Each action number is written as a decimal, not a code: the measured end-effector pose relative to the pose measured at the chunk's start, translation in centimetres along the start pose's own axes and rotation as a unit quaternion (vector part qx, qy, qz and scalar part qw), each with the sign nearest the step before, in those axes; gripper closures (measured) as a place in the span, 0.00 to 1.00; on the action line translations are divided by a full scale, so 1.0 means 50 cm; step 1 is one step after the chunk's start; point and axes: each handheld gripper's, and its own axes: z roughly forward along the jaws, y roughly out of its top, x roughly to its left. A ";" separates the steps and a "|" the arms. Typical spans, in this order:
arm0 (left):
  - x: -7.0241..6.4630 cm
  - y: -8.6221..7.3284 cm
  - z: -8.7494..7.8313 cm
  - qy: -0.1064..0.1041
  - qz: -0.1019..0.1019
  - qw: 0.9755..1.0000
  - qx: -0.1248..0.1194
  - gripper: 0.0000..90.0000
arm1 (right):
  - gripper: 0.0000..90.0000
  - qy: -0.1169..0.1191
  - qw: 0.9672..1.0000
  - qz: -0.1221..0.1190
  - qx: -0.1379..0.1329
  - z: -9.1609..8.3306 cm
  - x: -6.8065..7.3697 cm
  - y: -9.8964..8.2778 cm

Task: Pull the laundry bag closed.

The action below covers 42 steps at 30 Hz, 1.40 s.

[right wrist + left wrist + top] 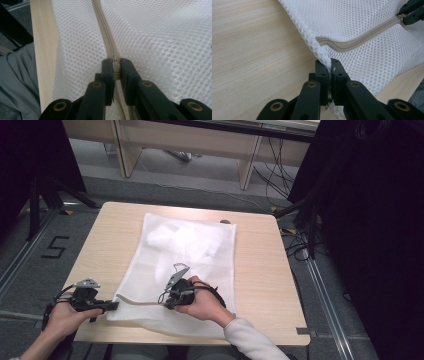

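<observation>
A white mesh laundry bag lies flat on the worktop, stretching away ahead of both tools. The left hand-held gripper has its jaws pressed together on the bag's near corner, just where the beige zipper ends, with the mesh bunched between the pads. The right hand-held gripper sits farther along that same zipper (well apart from the left one) and pinches the zipper's slider, the closed zipper track running on straight ahead of it.

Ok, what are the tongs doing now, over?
Left tongs shut on white mesh zipper bag corner. Right tongs shut on beige zipper pull. Nothing blocking.
</observation>
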 end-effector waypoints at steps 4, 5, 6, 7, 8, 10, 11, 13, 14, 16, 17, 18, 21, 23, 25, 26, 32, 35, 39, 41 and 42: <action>0.000 -0.001 0.000 -0.001 0.008 1.000 -0.001 0.95 | 0.92 -0.001 1.000 -0.001 0.000 -0.002 -0.002 -0.003; 0.001 -0.001 0.000 -0.001 0.008 1.000 -0.002 0.95 | 0.92 0.000 1.000 0.000 -0.001 -0.003 -0.003 -0.004; 0.001 -0.001 0.000 -0.001 0.008 1.000 -0.001 0.95 | 0.92 0.001 1.000 -0.003 -0.003 -0.003 -0.003 -0.005; -0.001 0.000 0.000 0.001 0.000 1.000 -0.001 0.95 | 0.92 -0.002 1.000 0.000 -0.001 -0.006 -0.004 -0.005; 0.000 0.000 0.000 0.000 0.000 1.000 0.000 0.95 | 0.92 -0.003 1.000 -0.004 -0.003 -0.008 -0.005 -0.007; 0.000 0.000 0.000 -0.001 0.000 1.000 0.000 0.95 | 0.92 0.001 1.000 -0.003 -0.005 -0.008 -0.005 -0.009; 0.000 0.000 0.000 0.000 -0.001 1.000 -0.001 0.95 | 0.92 0.000 1.000 -0.005 -0.006 -0.008 -0.006 -0.010; 0.000 0.000 0.000 -0.001 -0.001 1.000 -0.001 0.95 | 0.92 -0.001 1.000 -0.004 -0.003 -0.010 -0.007 -0.011; 0.000 0.000 0.000 0.001 0.000 1.000 0.000 0.95 | 0.92 0.000 1.000 -0.002 -0.003 -0.011 -0.007 -0.012; 0.000 0.000 0.000 0.000 0.000 1.000 -0.001 0.95 | 0.92 -0.001 1.000 0.002 -0.001 -0.015 -0.005 -0.015; 0.000 0.000 0.000 0.000 -0.001 1.000 -0.001 0.95 | 0.92 -0.001 1.000 0.002 -0.001 -0.015 -0.005 -0.015; 0.000 0.000 0.000 0.000 0.000 1.000 -0.001 0.95 | 0.92 -0.002 1.000 0.003 -0.005 -0.015 -0.006 -0.016; 0.000 0.000 0.000 0.000 -0.001 1.000 -0.001 0.95 | 0.92 -0.004 1.000 0.005 0.000 -0.019 -0.006 -0.020; 0.000 0.000 0.000 0.002 -0.001 1.000 -0.001 0.95 | 0.92 -0.003 1.000 0.009 -0.003 -0.019 -0.006 -0.021; 0.004 0.001 -0.004 -0.002 0.013 1.000 0.012 0.95 | 0.92 -0.002 1.000 -0.003 -0.003 -0.021 -0.009 -0.022; 0.003 0.001 -0.003 -0.002 0.010 1.000 0.010 0.95 | 0.92 -0.003 1.000 0.003 -0.002 -0.021 -0.008 -0.023; 0.003 0.001 -0.004 -0.001 0.012 1.000 0.011 0.95 | 0.92 -0.006 1.000 0.005 0.000 -0.028 -0.008 -0.029; 0.000 0.000 0.000 0.001 0.001 1.000 0.000 0.95 | 0.92 -0.005 1.000 0.006 -0.003 -0.030 -0.010 -0.033; 0.003 0.001 -0.004 -0.001 0.011 1.000 0.011 0.95 | 0.92 -0.005 1.000 0.009 0.001 -0.035 -0.010 -0.037; 0.003 0.001 -0.003 -0.001 0.012 1.000 0.010 0.95 | 0.92 -0.006 1.000 0.009 -0.001 -0.038 -0.011 -0.039; 0.003 0.001 -0.004 0.000 0.011 1.000 0.010 0.95 | 0.92 -0.006 1.000 0.008 -0.002 -0.038 -0.011 -0.039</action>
